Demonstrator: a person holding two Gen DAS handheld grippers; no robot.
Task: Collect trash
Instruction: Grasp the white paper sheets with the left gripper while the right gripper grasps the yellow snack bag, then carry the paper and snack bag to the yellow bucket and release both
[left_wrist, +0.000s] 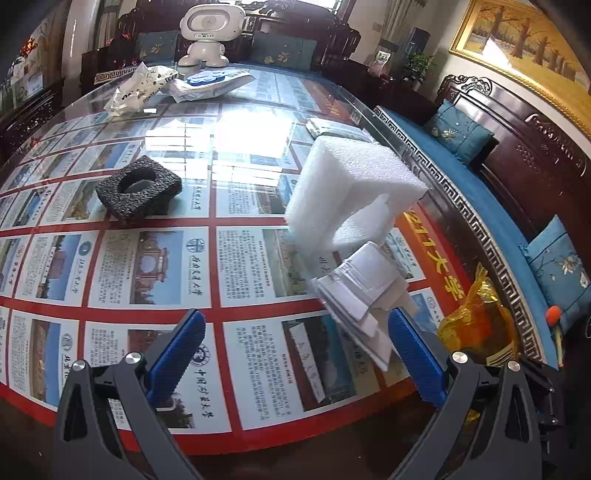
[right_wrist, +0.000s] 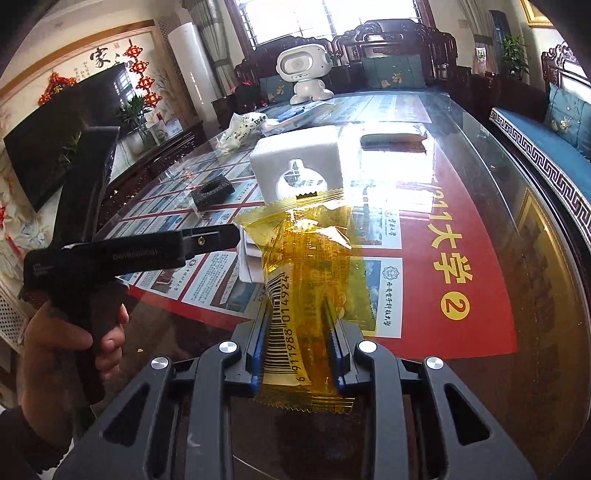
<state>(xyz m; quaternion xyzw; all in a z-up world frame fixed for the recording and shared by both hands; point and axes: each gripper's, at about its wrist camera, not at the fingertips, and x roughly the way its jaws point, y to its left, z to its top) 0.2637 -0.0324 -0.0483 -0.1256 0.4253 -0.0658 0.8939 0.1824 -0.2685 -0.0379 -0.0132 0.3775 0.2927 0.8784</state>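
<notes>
My left gripper (left_wrist: 295, 328) is open above the glass table (left_wrist: 177, 258); its right blue pad (left_wrist: 413, 350) is close beside a crumpled white paper piece (left_wrist: 365, 288). A white foam block (left_wrist: 351, 184) stands just behind the paper. A black foam ring (left_wrist: 138, 190) lies to the left. My right gripper (right_wrist: 297, 332) is shut on a yellow plastic wrapper (right_wrist: 310, 258) with a barcode. The wrapper also shows in the left wrist view (left_wrist: 476, 325). The left gripper shows in the right wrist view (right_wrist: 236, 236), next to the white paper (right_wrist: 251, 262).
A white plastic bag (left_wrist: 138, 88), a white-and-blue packet (left_wrist: 210, 83) and a white robot toy (left_wrist: 207, 33) sit at the table's far end. A flat white item (left_wrist: 332, 127) lies behind the foam. A carved sofa with blue cushions (left_wrist: 458, 131) runs along the right.
</notes>
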